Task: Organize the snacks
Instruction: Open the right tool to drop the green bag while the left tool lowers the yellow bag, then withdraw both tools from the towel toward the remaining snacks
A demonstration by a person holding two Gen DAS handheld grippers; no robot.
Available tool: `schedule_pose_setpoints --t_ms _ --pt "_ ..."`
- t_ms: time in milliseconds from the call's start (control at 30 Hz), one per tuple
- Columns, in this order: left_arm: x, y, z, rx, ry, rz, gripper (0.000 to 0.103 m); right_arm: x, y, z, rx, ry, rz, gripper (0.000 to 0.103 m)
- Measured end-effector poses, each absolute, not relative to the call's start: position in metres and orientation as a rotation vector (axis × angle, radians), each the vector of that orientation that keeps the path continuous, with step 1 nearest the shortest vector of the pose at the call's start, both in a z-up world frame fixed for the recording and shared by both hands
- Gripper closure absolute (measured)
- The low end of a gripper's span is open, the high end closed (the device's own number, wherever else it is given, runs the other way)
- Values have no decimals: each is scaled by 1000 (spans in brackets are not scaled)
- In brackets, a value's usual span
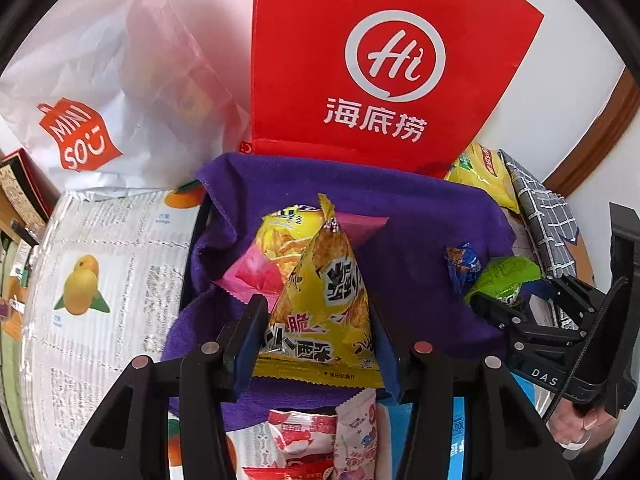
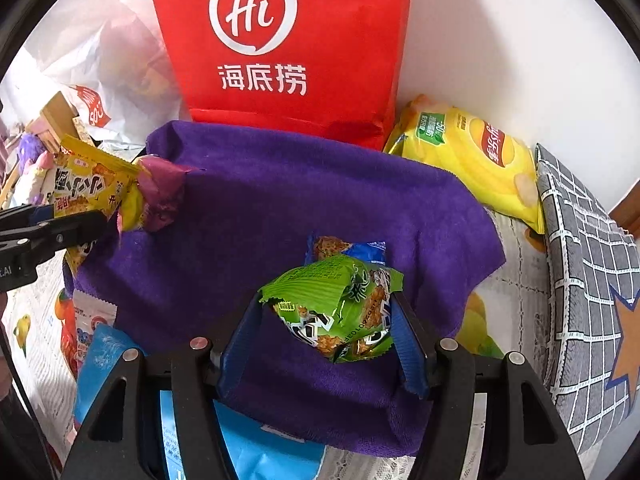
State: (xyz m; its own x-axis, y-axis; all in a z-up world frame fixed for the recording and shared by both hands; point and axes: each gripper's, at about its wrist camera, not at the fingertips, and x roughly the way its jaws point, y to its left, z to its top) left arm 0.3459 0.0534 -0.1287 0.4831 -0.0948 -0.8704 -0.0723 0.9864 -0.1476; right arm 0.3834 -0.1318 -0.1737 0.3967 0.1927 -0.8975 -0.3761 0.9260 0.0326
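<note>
My left gripper is shut on a yellow triangular snack packet and holds it over the purple cloth. It also shows at the left of the right wrist view. My right gripper is shut on a green snack packet above the same cloth; that packet appears in the left wrist view. A small blue packet lies on the cloth just beyond the green one. A pink packet and another yellow packet lie on the cloth behind the yellow triangle.
A red bag stands behind the cloth, a white Miniso bag to its left. A yellow chip bag and a grey checked cushion are at right. Red-and-white packets and a blue packet lie near.
</note>
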Motion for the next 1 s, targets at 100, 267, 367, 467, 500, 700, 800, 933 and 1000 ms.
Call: schedule_pose_setpoints --t_ms 100,267,367,467,500,700,800,933,1000 --pt "347 54 -131 -184 1070 -26 55 384 -130 -171 -186 1100 359 38" --pt "346 53 -131 -184 1069 -30 55 383 -133 -161 -157 1089 348 32" --pt "346 53 -133 -188 1073 -34 55 382 -135 -153 -135 1061 348 27" --pt "347 51 -134 -191 1075 -43 55 380 -138 -146 -114 1038 348 23" --pt "347 50 -135 -188 1076 -46 55 379 -139 -144 -105 1033 353 23" --pt "347 47 -135 -176 1074 -46 55 376 -144 -133 -97 999 341 23" --pt "346 48 -133 -183 1063 -56 53 374 -147 -128 -93 982 333 23" --pt "343 45 -126 -157 1031 -44 34 370 -151 -122 -80 958 327 23" --pt "341 44 -121 -150 1015 -43 33 369 -152 -118 -76 940 324 23"
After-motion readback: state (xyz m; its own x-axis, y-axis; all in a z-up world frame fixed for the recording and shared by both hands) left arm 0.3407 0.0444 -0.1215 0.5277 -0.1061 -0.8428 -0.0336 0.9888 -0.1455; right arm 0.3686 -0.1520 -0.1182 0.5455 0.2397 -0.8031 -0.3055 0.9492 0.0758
